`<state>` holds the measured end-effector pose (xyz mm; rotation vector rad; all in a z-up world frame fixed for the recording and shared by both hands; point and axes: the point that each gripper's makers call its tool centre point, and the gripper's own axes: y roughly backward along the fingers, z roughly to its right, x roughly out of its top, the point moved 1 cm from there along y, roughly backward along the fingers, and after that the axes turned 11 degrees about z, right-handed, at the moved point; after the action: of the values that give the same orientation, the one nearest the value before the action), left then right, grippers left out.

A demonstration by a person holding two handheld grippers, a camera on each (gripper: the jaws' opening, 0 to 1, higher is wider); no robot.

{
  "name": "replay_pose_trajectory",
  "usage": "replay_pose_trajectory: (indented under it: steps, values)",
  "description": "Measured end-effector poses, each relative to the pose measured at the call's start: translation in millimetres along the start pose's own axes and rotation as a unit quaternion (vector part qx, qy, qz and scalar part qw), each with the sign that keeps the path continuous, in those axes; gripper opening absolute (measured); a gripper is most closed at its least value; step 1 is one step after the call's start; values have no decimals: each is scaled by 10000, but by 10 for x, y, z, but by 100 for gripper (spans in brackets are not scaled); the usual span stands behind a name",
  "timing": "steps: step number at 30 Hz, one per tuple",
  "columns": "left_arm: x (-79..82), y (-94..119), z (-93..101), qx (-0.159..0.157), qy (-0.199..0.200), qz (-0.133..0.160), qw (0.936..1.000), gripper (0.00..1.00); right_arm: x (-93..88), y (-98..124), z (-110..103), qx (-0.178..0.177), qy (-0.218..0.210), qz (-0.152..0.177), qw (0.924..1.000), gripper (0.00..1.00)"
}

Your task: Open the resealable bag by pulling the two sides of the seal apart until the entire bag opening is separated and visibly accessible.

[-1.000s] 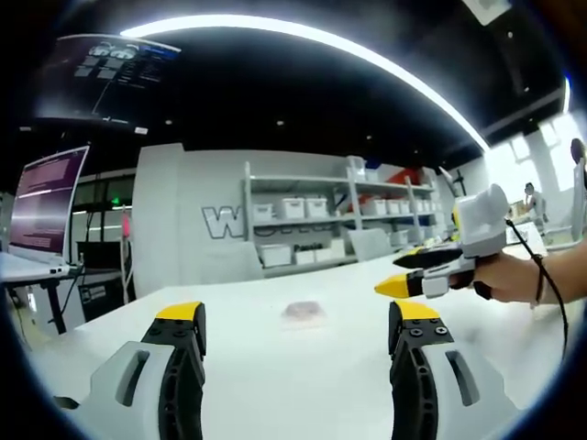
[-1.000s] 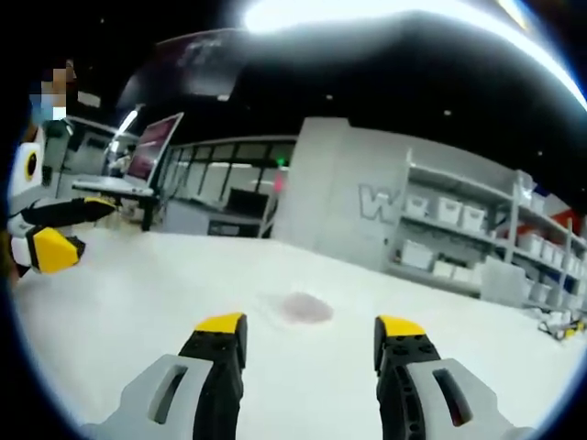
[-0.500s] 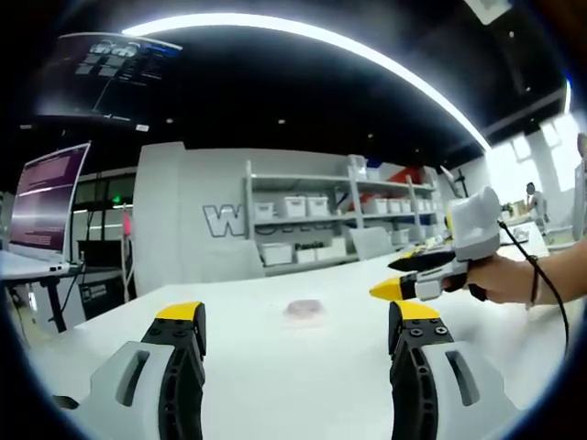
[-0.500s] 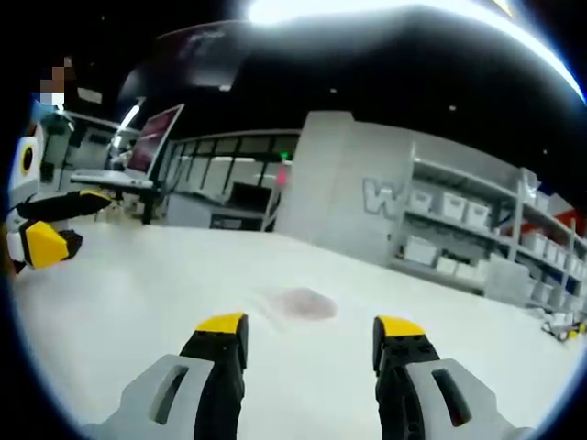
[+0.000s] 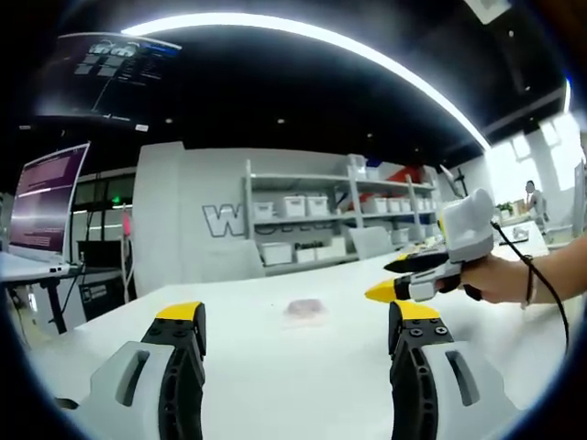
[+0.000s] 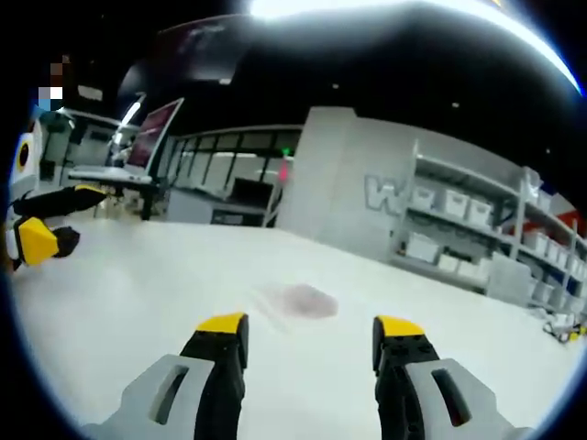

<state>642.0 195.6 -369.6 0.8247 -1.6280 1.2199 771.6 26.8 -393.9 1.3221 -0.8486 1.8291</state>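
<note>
A small clear resealable bag point(image 5: 304, 310) with something pinkish inside lies flat on the white table point(image 5: 275, 367), well ahead of both grippers. In the right gripper view the bag point(image 6: 298, 301) lies just beyond the jaw tips. My left gripper point(image 5: 298, 316) is open with nothing between its yellow-tipped jaws; it also appears at the left edge of the right gripper view, left gripper point(image 6: 41, 225). My right gripper point(image 6: 310, 324) is open and empty too. A hand holds the right gripper point(image 5: 404, 277) at the right of the left gripper view, above the table and to the right of the bag.
Shelves with white bins point(image 5: 303, 220) line the far wall. A monitor point(image 5: 46, 197) on a desk stands at the left. A person point(image 5: 530, 197) stands far off at the right. The white table point(image 6: 138, 284) spreads wide around the bag.
In the left gripper view the right gripper has drifted a little left, toward the bag. The right gripper view has shifted slightly. The bag lies where it was.
</note>
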Motion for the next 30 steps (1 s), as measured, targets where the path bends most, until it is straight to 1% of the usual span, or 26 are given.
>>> replay_pose_trajectory:
  steps: [5,13,23,30]
  values:
    - [-9,-7,-9,-7,-8,-6,10000,81,-38,-54,5,18,40,-55,10000,54]
    - [-23,-9,-25,1,-19,-11,10000,81,-51,-132,-3,58,56,-70,9999,53]
    - [-27,-5,-43,25,-34,-26,10000,81,-162,-203,7,70,-18,-175,9998,52]
    - [-32,-6,-55,45,-34,-43,10000,81,-211,-213,27,60,-20,-254,9997,52]
